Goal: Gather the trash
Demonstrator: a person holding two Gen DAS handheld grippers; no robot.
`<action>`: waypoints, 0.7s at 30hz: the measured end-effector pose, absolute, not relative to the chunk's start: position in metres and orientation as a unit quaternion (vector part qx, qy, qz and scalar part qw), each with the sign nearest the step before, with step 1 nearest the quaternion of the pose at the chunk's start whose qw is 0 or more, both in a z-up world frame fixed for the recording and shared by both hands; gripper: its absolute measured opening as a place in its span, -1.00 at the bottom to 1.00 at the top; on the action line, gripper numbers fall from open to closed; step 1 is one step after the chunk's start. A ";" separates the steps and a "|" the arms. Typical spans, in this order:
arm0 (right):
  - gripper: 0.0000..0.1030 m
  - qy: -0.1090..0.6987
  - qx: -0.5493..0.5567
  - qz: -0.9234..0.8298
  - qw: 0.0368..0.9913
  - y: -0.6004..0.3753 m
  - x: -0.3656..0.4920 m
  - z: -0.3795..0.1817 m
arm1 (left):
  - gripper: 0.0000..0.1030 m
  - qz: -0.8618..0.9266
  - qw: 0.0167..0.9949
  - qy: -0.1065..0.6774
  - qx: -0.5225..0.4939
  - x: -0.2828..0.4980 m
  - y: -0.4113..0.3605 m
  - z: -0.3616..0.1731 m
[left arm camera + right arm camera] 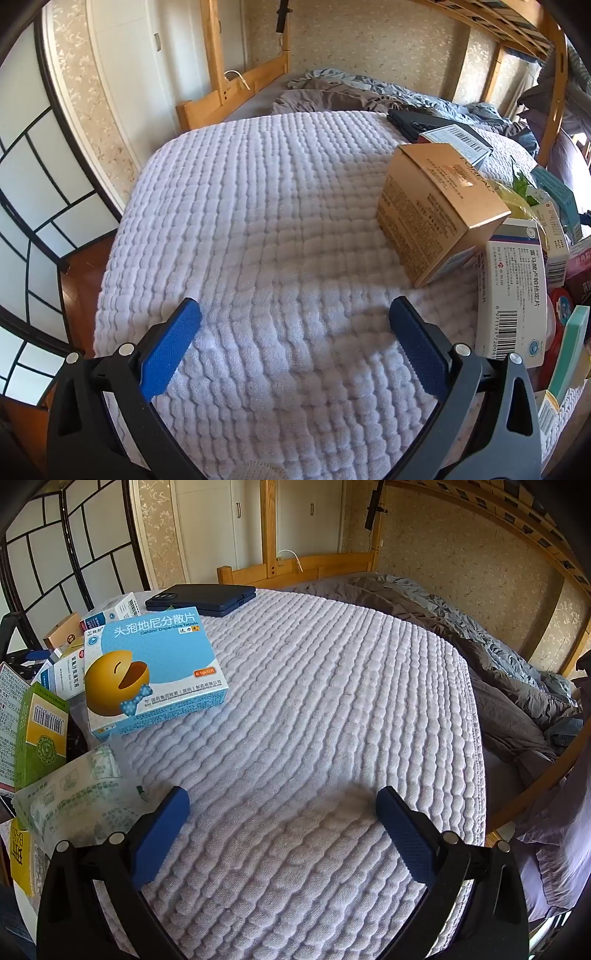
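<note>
From the left wrist camera, the left gripper hangs over a white quilted blanket with its blue pads spread wide and nothing between them. At about two o'clock from it a brown cardboard box sits tilted on the blanket. Just beside that box, at three o'clock, stands a white medicine box with a barcode, at the edge of a heap of other packages. A dark case lies further off at one o'clock.

From the right wrist camera, the right gripper is likewise spread, empty, above the same blanket. At eleven o'clock lies a blue tablet box with a yellow cartoon face. A green box stands at ten o'clock, and a clear printed bag lies at nine o'clock, just beside the left pad.
</note>
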State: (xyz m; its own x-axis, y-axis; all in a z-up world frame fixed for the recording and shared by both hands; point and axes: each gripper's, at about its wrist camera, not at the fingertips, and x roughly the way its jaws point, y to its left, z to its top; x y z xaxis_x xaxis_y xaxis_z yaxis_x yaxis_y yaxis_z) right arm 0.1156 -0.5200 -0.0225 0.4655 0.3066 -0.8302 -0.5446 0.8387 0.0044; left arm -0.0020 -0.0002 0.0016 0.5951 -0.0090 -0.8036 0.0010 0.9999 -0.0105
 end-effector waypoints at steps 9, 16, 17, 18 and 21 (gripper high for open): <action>0.93 0.453 -0.132 0.251 0.845 -0.519 0.116 -0.022 | 0.98 0.002 0.888 0.459 -0.004 -0.001 -0.002 0.001; 0.93 0.451 -0.131 0.252 0.846 -0.520 0.115 -0.023 | 0.98 0.003 0.887 0.462 -0.004 0.000 -0.002 0.001; 0.93 0.451 -0.131 0.252 0.846 -0.520 0.115 -0.022 | 0.98 0.003 0.887 0.462 -0.004 0.001 -0.003 0.001; 0.93 0.451 -0.131 0.252 0.846 -0.521 0.115 -0.022 | 0.98 0.004 0.887 0.462 -0.004 0.000 -0.002 0.001; 0.93 0.451 -0.131 0.252 0.846 -0.520 0.115 -0.023 | 0.98 0.004 0.887 0.462 -0.004 0.000 -0.002 0.001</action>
